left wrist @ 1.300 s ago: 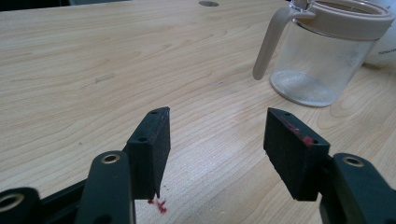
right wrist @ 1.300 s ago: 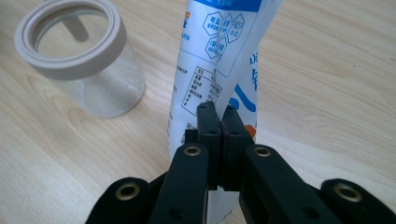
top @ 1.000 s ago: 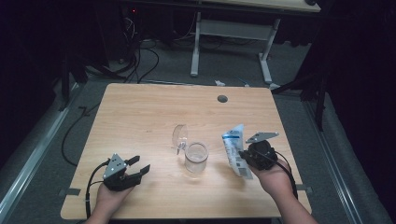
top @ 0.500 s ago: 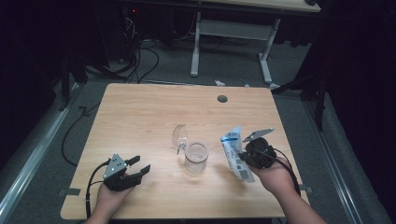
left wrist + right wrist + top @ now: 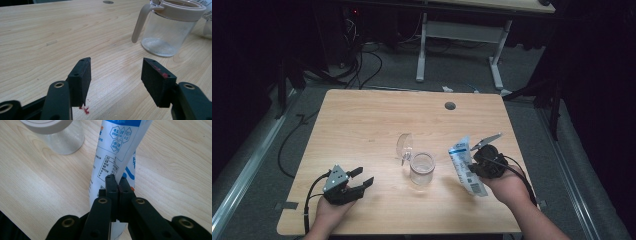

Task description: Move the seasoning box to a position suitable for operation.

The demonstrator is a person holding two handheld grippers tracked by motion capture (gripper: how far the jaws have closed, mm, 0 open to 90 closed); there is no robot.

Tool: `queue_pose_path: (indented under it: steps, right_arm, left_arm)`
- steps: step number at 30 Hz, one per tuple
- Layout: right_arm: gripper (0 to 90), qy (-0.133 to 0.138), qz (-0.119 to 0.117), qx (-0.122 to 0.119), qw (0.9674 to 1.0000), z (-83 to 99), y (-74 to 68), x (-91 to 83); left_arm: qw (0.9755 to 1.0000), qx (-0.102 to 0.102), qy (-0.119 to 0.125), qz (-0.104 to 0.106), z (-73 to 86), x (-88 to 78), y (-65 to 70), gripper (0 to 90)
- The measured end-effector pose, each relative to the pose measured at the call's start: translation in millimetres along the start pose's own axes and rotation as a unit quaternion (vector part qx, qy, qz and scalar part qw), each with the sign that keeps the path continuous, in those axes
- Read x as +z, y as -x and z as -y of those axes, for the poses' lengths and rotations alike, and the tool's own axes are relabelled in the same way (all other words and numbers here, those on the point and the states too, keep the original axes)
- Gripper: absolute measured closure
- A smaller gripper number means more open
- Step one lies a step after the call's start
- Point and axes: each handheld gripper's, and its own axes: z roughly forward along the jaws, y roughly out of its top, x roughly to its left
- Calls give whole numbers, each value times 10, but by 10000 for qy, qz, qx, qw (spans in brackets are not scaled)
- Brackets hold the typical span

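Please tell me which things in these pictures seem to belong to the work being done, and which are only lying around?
Likely part of the work:
- white and blue packet, clamped in the right gripper
- clear jar with its lid open, mid-table
- left gripper, jaws open, holding nothing

Only lying around:
- cables on the floor beyond the table
- second desk's legs behind

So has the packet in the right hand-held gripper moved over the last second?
Barely: the packet has drifted slightly left, toward the jar, held in the shut right hand-held gripper.
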Motion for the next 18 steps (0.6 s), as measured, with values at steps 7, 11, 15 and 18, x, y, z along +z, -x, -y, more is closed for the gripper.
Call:
queue_pose_path:
  steps: [7,11,15,18]
  right_arm:
    - [898,-223,19,-73,9997,-15,-7,30]
    - [897,-355,34,-98,9993,-14,-6,40]
    - [898,-490,54,-172,9986,-24,-8,35]
    - [898,-537,53,-206,9983,-30,-2,19]
  left_arm:
    - [10000,8,-23,7,4,1,2,418]
    - [10000,6,-55,19,9,3,6,420]
    - [10000,2,-47,33,13,7,11,422]
    - [10000,12,-52,50,14,7,17,422]
